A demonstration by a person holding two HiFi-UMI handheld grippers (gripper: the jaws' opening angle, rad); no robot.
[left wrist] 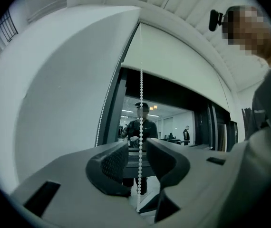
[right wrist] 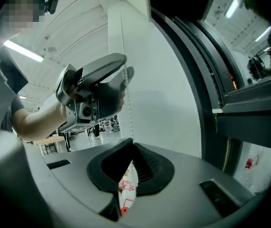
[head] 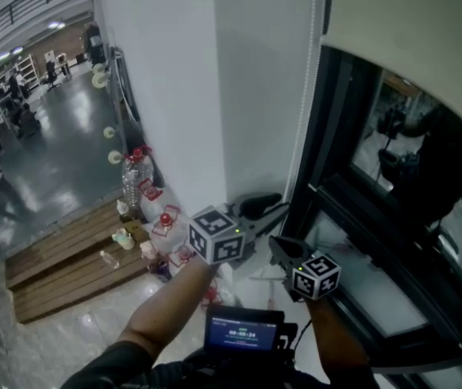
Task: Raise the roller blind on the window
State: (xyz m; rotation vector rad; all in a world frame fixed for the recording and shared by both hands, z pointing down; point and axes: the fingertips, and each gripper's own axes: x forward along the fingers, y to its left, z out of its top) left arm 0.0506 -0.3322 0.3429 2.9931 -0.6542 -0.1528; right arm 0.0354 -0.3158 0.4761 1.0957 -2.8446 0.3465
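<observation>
White wall (head: 182, 96) on the left, dark-framed window (head: 336, 209) on the right.

Roller blind (left wrist: 173, 65): across the top of the window. Its roll and hem run level from side to side and the fabric hangs downward. The hem sits high, with most of the pane uncovered.

Bead chain (left wrist: 140, 103): hangs plumb along the window's wall-side edge, long axis vertical.

Left gripper (left wrist: 136, 148): points level, fingers spread. The chain runs between them and touches neither pad.

Right gripper (right wrist: 131, 142): lower down and close by, fingers pressed together. The chain drops straight into the tips, so I read this as a pinch on the chain.

Step in hand (judged): hand-over-hand hauling. The right gripper anchors the chain while the left is placed higher for a fresh grip.

Next move calls for:
- closing the left fingers squarely on the beads
- releasing the right
- pulling straight down along the chain's line, since a sideways pull could slip the beads out of the pads
</observation>
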